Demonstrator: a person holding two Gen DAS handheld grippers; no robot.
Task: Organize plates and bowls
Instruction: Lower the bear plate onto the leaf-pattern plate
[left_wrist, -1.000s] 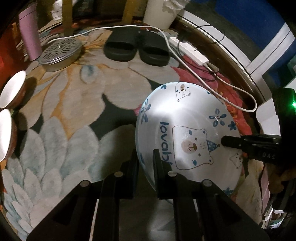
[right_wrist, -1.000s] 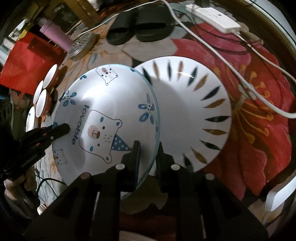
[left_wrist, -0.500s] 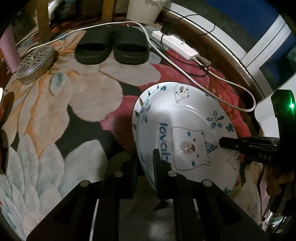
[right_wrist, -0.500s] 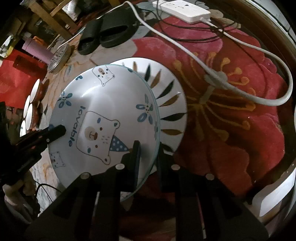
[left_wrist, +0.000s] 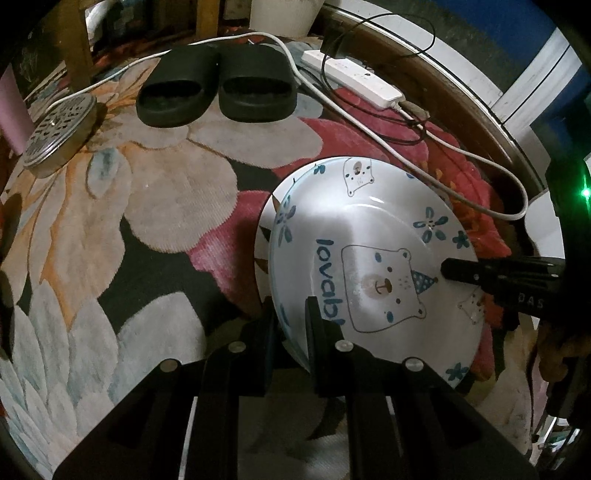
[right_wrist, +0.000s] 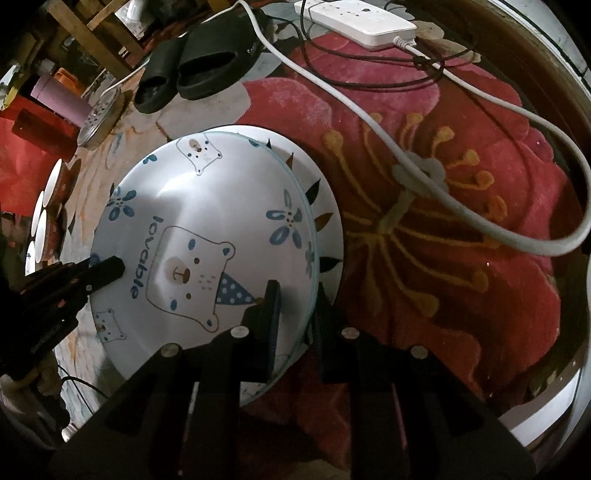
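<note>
A white plate with a blue bear and flowers (left_wrist: 369, 236) (right_wrist: 207, 206) hangs just above the carpet, held from both sides. My left gripper (left_wrist: 290, 304) is shut on its left rim. My right gripper (right_wrist: 297, 290) is shut on the opposite rim. Each view shows the other gripper's black fingers (left_wrist: 465, 273) (right_wrist: 99, 273) lying across the plate's face. Beneath it lies a white plate with dark leaf marks (right_wrist: 327, 210), mostly covered; only its right edge and a sliver (left_wrist: 263, 236) show. Several small brown bowls with white insides (right_wrist: 46, 206) stand at the far left.
A flowered carpet (left_wrist: 177, 184) covers the floor. Black slippers (left_wrist: 218, 88), a white power strip (right_wrist: 358, 18) with its thick cable (right_wrist: 406, 162), a perforated metal dish (left_wrist: 59, 129) and a purple cup (right_wrist: 59, 99) lie beyond the plates.
Both grippers have carried the bear plate sideways and slightly down over the leaf-marked plate, which is now mostly covered. Neither grip has changed.
</note>
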